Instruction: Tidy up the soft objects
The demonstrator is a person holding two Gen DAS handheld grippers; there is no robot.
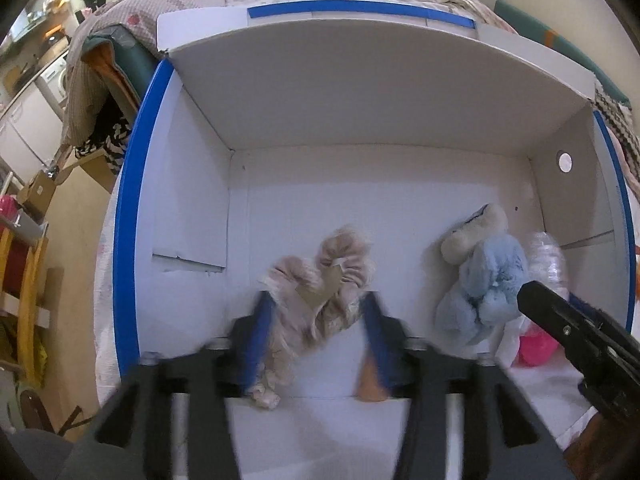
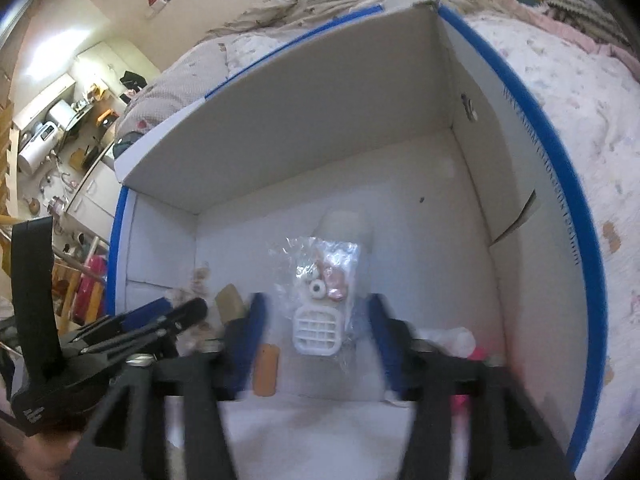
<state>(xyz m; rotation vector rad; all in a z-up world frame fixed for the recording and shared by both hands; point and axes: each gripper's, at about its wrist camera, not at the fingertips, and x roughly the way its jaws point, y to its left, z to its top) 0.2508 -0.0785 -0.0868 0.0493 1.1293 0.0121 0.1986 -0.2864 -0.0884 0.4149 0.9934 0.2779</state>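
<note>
One fluffy beige scrunchie (image 1: 320,292) (tag attached) lies in white box (image 1: 360,100).

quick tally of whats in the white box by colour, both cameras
Beige fluffy items: 1, the beige scrunchie bundle
Light blue: 1, the blue plush toy
Clear plastic: 1, the clear bag of small pieces
Pink: 1, the pink item, partly hidden
Total: 4 inside the white box
</note>
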